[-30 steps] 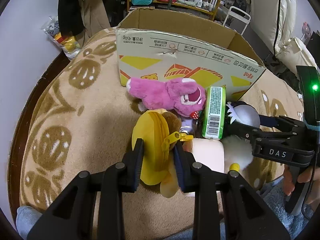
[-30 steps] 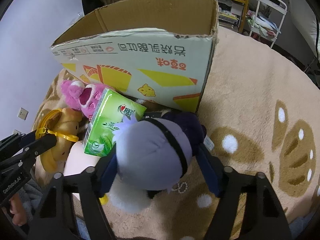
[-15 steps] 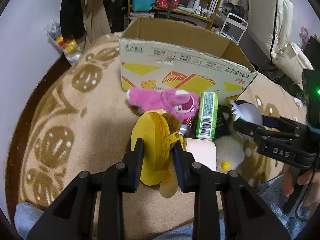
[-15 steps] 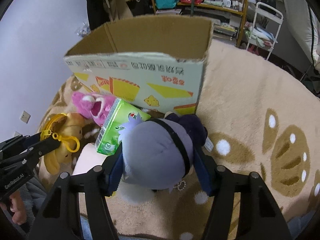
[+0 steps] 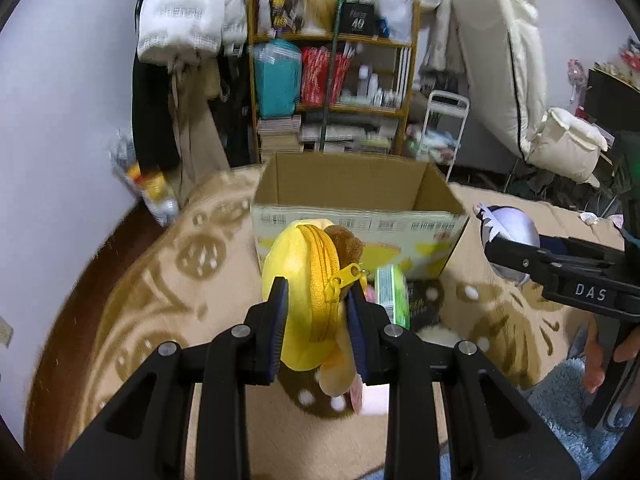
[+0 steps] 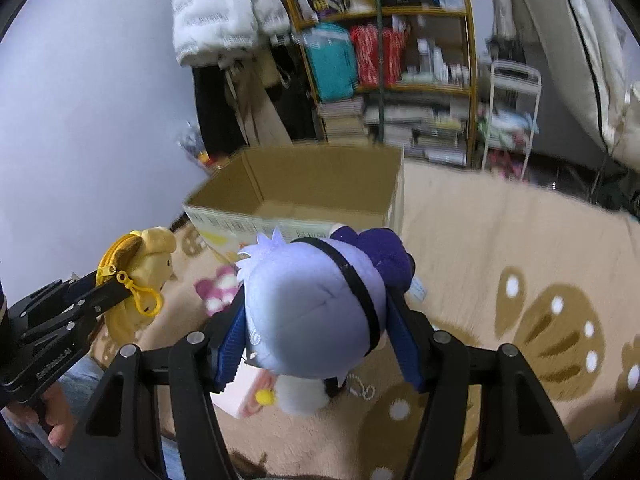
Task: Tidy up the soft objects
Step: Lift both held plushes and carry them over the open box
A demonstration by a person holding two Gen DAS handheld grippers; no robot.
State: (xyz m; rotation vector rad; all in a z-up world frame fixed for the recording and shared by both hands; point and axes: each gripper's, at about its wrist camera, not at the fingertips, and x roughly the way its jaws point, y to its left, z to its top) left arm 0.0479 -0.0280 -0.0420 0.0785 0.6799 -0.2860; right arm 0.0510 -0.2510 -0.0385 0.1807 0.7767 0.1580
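My left gripper is shut on a yellow plush pouch with a zipper and holds it up in the air, in front of the open cardboard box. The pouch also shows in the right wrist view. My right gripper is shut on a lilac-headed plush doll with a dark purple body, lifted above the blanket, near the box. The doll also shows in the left wrist view. A green tissue pack and a pink plush lie on the blanket below.
A beige patterned blanket covers the bed. A pale pink soft block and a white fluffy toy lie under the doll. A cluttered shelf and hanging clothes stand behind the box. The wall is at the left.
Both grippers have lifted their toys off the blanket and risen, tilting up toward the box. The pink plush, tissue pack and pink block stayed on the blanket.
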